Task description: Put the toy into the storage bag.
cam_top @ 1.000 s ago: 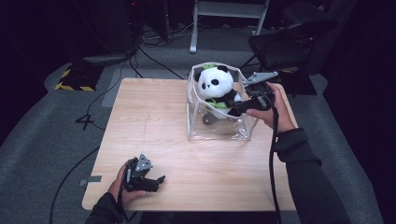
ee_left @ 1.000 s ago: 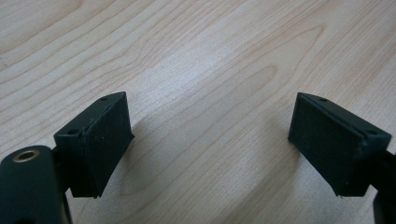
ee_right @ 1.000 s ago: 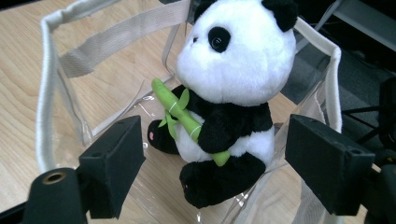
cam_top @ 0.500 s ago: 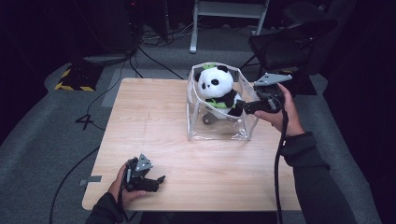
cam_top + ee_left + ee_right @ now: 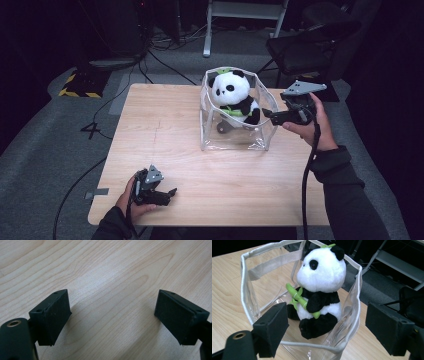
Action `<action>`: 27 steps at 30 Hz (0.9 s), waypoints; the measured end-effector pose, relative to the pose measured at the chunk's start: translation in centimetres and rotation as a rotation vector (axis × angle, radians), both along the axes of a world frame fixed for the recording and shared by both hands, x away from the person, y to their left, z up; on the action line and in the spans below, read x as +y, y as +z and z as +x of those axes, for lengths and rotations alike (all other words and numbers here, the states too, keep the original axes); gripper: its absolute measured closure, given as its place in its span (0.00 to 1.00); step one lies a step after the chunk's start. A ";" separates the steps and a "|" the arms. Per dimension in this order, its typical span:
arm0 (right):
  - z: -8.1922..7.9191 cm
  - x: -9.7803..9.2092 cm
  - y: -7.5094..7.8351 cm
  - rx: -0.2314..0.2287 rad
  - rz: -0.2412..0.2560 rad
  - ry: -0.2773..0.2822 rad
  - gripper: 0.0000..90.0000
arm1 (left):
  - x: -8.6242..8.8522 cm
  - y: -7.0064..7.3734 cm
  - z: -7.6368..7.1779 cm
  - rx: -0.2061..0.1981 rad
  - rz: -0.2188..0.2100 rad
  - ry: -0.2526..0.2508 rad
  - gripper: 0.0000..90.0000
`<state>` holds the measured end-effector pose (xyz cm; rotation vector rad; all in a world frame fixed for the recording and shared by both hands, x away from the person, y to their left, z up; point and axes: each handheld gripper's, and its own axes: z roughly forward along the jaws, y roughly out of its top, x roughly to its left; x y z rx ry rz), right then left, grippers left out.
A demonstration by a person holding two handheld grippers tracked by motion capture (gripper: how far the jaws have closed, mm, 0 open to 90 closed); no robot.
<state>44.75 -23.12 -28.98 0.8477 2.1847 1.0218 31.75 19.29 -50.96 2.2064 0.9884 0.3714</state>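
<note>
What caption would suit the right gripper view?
Open right gripper facing a plush panda seated in a clear bag on a wooden table.

The panda [image 5: 231, 93] sits in the bag [image 5: 260, 135], seemingly toward the table's [image 5: 165, 125] far right side.

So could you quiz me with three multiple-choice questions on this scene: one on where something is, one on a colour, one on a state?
1. Where does the panda plush sit?
A. inside the clear bag
B. on the floor
C. beside the left tongs

2. What colour is the bamboo stalk that the panda holds?
A. red
B. green
C. blue

3. How do the right tongs stand?
A. shut on the panda
B. shut on the bag's rim
C. open, holding nothing

Answers:
1 A: the bag's clear walls and white rim ring the panda.
2 B: the right gripper view shows a green stalk across its chest.
3 C: both jaws stand wide apart, with the bag and panda beyond them.
</note>
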 end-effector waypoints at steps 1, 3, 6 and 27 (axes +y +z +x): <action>-0.1 -0.1 0.0 0.000 0.002 0.001 0.21 | 0.0 0.0 0.0 0.000 0.000 0.000 0.15; -0.3 -0.2 0.0 -0.002 -0.001 0.007 0.21 | 0.0 0.0 0.0 0.001 -0.001 0.000 0.15; -0.7 -0.4 0.0 -0.006 -0.003 0.011 0.20 | 0.0 0.0 0.0 0.001 -0.001 0.000 0.15; -3.6 -2.8 -0.3 -0.033 0.001 0.046 0.20 | 0.0 0.0 0.0 0.001 -0.001 0.002 0.15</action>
